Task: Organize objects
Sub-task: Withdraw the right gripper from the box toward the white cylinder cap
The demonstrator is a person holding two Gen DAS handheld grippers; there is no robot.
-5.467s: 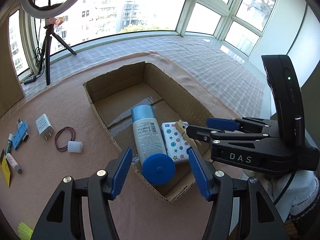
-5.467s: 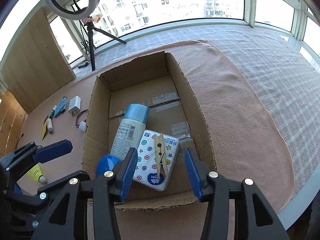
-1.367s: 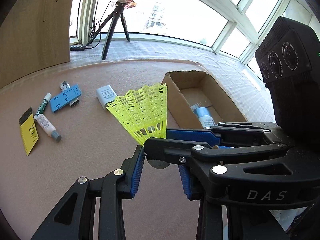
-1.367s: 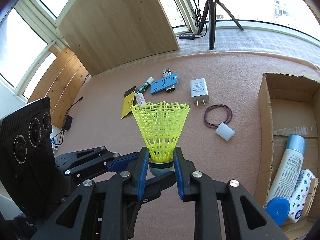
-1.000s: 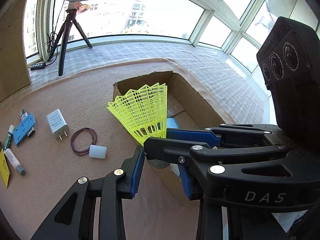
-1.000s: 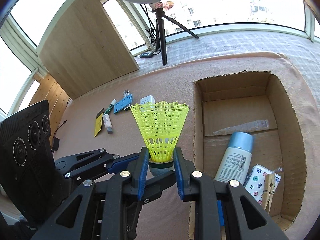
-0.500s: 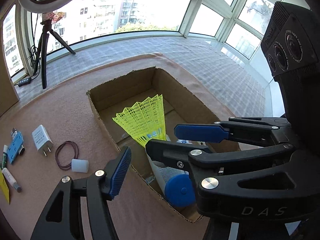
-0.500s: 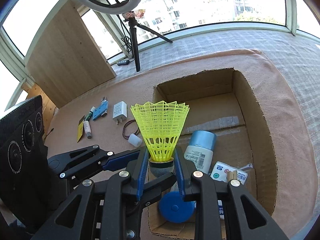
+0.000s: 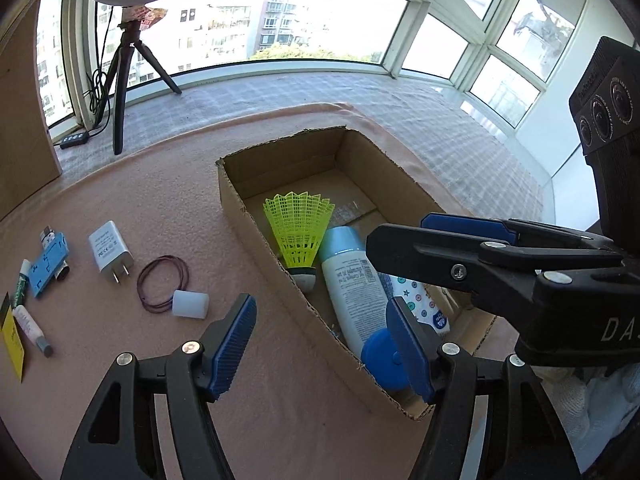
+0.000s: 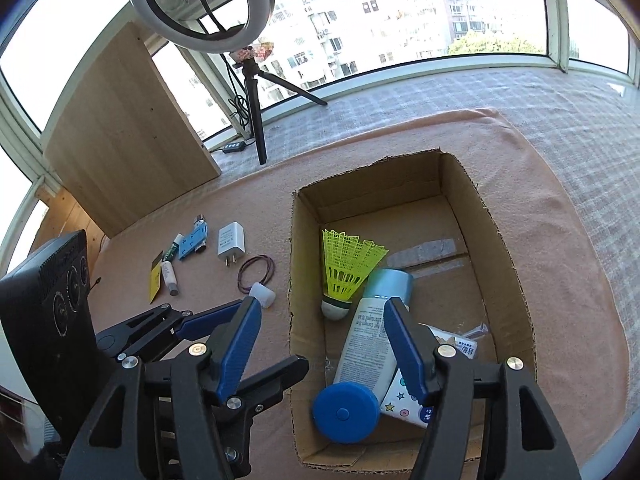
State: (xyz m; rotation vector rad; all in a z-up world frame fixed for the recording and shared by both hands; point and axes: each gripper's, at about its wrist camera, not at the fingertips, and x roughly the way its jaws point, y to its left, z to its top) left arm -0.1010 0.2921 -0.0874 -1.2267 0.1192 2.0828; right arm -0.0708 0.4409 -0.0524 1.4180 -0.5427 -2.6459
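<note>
A yellow shuttlecock (image 9: 298, 236) (image 10: 348, 268) rests free in the cardboard box (image 9: 256, 220) (image 10: 508, 264), cork down, leaning against a pale blue bottle (image 9: 352, 292) (image 10: 368, 336) with a blue cap (image 10: 346, 412). A patterned tissue pack (image 9: 420, 304) lies beside the bottle. My right gripper (image 10: 322, 348) (image 9: 396, 230) hovers over the box's near end; its jaws are opening and nothing is between them. My left gripper (image 9: 320, 348) (image 10: 272, 332) stands open and empty over the box's left wall.
On the pink cloth left of the box lie a white charger (image 9: 110, 248), a dark elastic loop (image 9: 162, 284), a white cap (image 9: 190, 304), a blue USB device (image 9: 48, 264), pens and a yellow card (image 9: 12, 344). A ring-light tripod (image 10: 256, 120) and wooden board (image 10: 124, 136) stand behind.
The right gripper's jaws spread and let go of the shuttlecock, which dropped into the box beside the bottle. The left gripper opened earlier and has stayed open.
</note>
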